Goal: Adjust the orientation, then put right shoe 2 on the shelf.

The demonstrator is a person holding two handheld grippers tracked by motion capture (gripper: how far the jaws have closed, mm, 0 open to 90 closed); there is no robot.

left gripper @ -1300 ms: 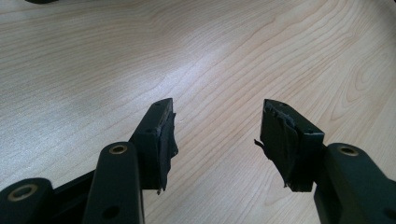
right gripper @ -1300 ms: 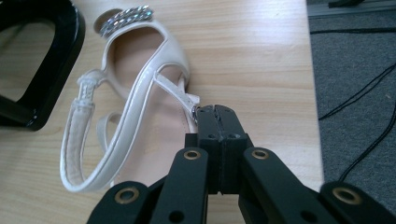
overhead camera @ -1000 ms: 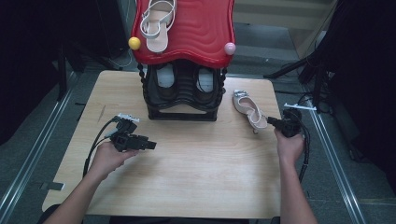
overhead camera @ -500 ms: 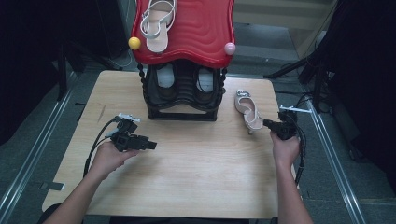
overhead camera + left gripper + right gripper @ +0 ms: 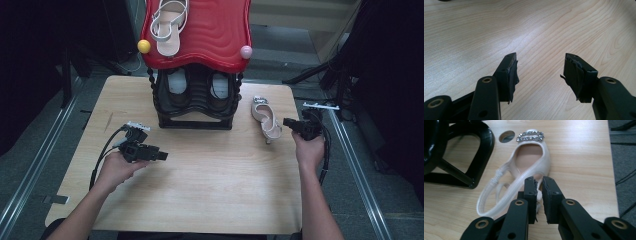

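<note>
A cream slingback sandal (image 5: 265, 118) with a jewelled toe strap lies on its side on the pale wooden tabletop (image 5: 210, 185), just to the right of a black shoe rack (image 5: 196, 100) with a red wavy top, on which its matching sandal (image 5: 167, 25) already rests. The right gripper (image 5: 286, 122) sits at the sandal's heel end; in the right gripper view its jaws are nearly closed with a thin gap, and they seem to pinch the heel strap (image 5: 509, 191) or the rim by the heel, though whether they truly grip it I cannot tell. The left gripper (image 5: 163, 156) hovers over bare tabletop well apart from the shoe, jaws wide open and empty. The sandal looks light, with a stiff sole and thin, floppy straps, so it would likely dangle and swing if lifted by a strap alone. The firmer rim at the heel cup or the sole edge seems the steadier hold, and the smooth upper may slip.
</note>
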